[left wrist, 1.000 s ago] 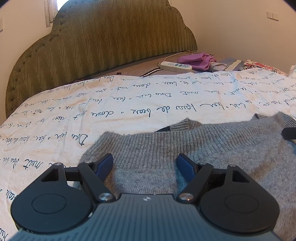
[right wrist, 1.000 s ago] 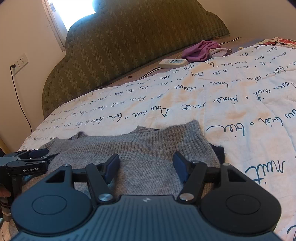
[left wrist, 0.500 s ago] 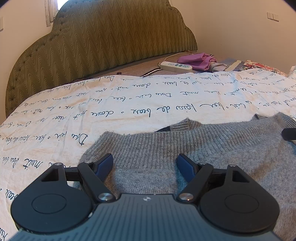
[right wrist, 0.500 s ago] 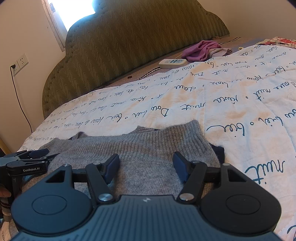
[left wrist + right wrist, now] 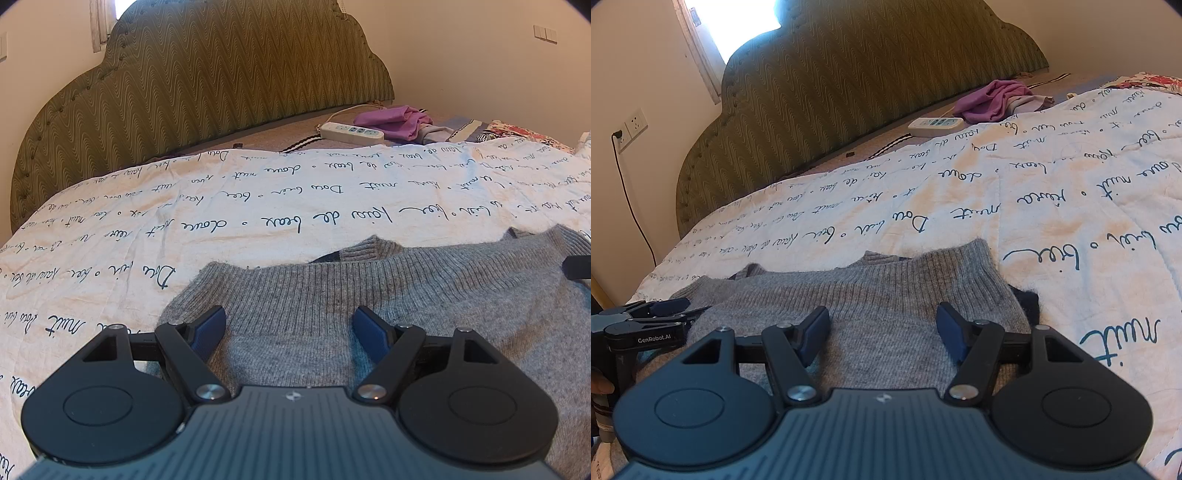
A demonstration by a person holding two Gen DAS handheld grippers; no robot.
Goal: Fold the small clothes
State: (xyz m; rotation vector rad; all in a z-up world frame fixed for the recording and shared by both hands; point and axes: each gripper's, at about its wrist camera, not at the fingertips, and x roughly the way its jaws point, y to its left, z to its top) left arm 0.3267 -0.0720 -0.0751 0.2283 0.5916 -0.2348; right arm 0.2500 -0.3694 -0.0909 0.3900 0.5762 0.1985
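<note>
With "GenRobot.AI" showing on the left gripper [image 5: 670, 308], both it and the right gripper [image 5: 882, 325] are still hovering, fingers apart, over the grey sweater [image 5: 314, 295] on the script-printed quilt [image 5: 221, 206], nothing having shifted.

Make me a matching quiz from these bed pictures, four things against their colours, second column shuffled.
Things:
1. knitted sweater
2. headboard
3. power strip
4. crumpled garment by the power strip

Colours:
A. white
B. purple
C. grey
D. olive green

Pairs: 1-C, 2-D, 3-A, 4-B
</note>
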